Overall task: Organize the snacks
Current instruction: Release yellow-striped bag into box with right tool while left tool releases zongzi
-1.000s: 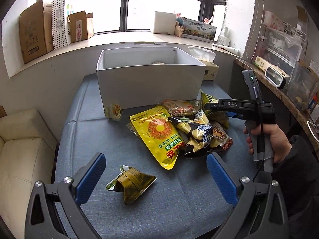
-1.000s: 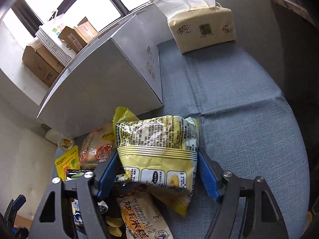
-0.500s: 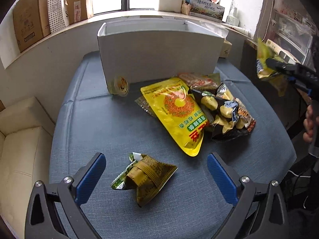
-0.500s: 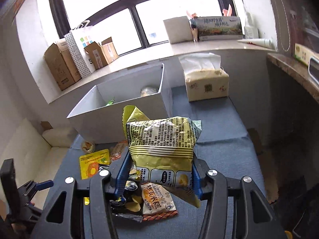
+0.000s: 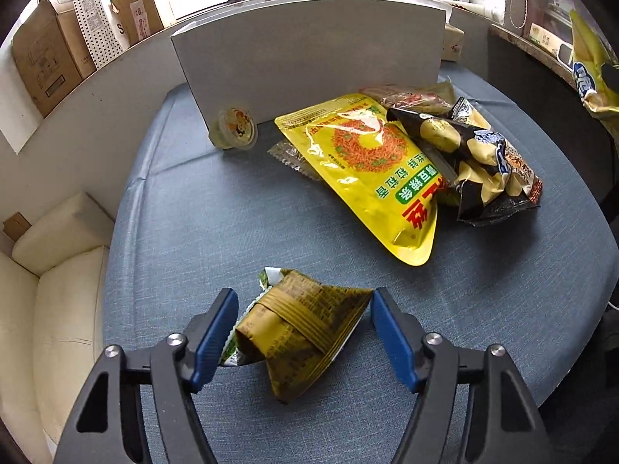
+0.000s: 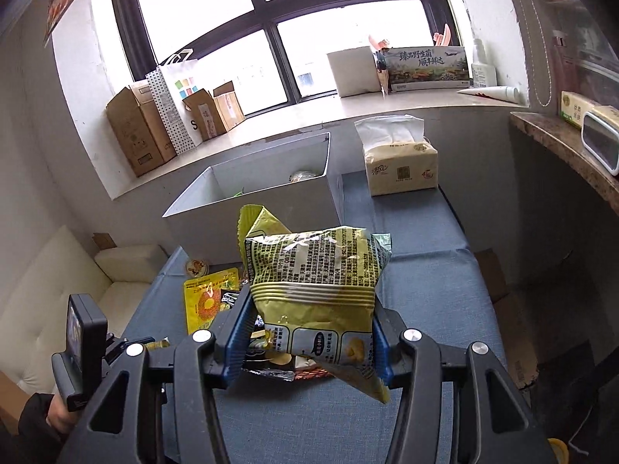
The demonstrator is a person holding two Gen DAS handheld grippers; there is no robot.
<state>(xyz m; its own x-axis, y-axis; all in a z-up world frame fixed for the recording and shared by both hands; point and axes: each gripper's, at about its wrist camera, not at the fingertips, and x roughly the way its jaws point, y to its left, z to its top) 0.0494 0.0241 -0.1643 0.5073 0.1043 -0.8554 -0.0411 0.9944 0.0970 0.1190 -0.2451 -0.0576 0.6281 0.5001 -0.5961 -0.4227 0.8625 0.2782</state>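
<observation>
- At the bottom centre of the left wrist view, the left gripper (image 5: 303,328) is seen closing around an olive-green pyramid-shaped packet (image 5: 300,330) that lies on the blue tablecloth (image 5: 185,232); the packet is between the blue pads, but a firm press cannot yet be confirmed.
- Low in the right wrist view, the right gripper (image 6: 309,338) is clamped on a yellow-green chip bag (image 6: 313,274), which is held up in the air — in front of the open white box (image 6: 267,193) at mid frame.
- Right of centre in the left view, a yellow pouch (image 5: 367,170) and a black chip bag (image 5: 472,158) are piled against the box, with a small jelly cup (image 5: 234,127) at its lower left corner.
- The pyramid packet is judged light and soft — its foil likely slippery and crumpling under pressure; a hold across the banded middle is advised rather than at the loose tip.
- The chip bag is judged light, air-filled and fragile inside; it is best pinched at the flat sealed lower part, as is done now.
</observation>
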